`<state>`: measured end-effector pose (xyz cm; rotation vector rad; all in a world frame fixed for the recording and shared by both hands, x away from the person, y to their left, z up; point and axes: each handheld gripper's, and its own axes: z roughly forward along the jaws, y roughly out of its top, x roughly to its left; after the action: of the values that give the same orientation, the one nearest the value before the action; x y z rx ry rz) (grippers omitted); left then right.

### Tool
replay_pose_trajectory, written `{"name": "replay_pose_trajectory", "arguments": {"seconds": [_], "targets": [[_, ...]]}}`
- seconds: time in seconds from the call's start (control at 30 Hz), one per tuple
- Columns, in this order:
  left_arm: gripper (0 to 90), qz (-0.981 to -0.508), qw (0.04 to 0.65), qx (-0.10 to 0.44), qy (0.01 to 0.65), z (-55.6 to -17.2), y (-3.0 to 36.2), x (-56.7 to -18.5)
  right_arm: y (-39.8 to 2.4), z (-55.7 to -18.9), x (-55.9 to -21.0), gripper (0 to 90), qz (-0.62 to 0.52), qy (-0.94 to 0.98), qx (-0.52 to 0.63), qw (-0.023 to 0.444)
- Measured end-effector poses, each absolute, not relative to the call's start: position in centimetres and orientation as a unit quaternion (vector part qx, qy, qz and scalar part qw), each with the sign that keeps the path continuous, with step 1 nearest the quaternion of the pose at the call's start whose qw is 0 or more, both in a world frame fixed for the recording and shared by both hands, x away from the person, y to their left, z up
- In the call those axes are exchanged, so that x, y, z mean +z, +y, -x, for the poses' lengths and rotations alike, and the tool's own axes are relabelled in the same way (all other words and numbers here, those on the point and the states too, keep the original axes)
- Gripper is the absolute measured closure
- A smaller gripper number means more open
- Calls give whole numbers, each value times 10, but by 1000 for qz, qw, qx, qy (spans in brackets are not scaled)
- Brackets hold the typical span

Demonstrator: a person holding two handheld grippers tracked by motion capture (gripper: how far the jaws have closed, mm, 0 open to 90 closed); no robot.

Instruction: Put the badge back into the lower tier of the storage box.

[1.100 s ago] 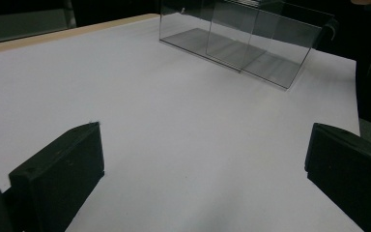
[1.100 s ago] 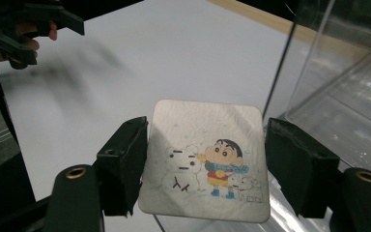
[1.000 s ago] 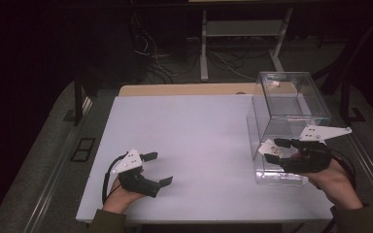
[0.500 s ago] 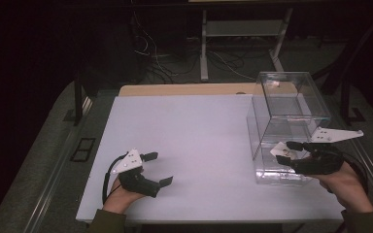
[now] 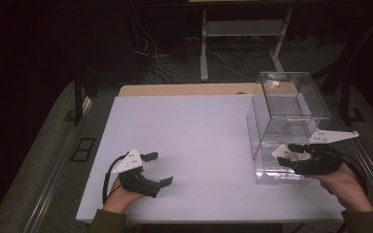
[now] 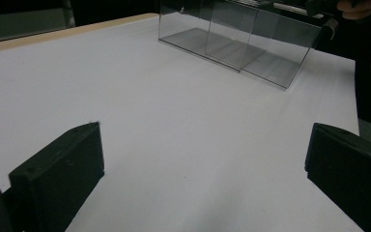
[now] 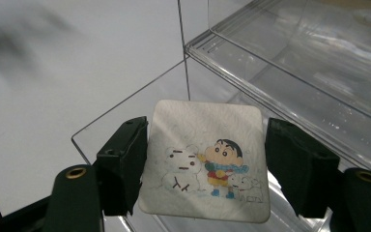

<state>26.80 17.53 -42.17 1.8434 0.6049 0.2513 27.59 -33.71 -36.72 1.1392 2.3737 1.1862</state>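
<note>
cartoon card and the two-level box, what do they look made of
Cartoon card: looks like matte card or thin coaster board, with rounded corners and a faintly mottled printed face. Two-level box: clear glossy plastic, probably acrylic; the table shows through its walls.

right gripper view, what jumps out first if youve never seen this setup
A small white card with a cartoon drawing sits between the jaws of the right gripper, which grips it by its side edges at the open lower shelf of a clear two-tier box on the right side of the white table. Near the table's front left, the left gripper rests with its jaws wide open and nothing between them.
</note>
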Motion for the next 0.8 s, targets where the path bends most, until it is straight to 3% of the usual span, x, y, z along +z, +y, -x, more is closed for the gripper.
{"name": "replay_pose_trajectory", "arguments": {"seconds": [0.8], "targets": [[0,-782,559,105,257,-268,175,-422,-339,-277,-371,367,-409,814,388,140]]}}
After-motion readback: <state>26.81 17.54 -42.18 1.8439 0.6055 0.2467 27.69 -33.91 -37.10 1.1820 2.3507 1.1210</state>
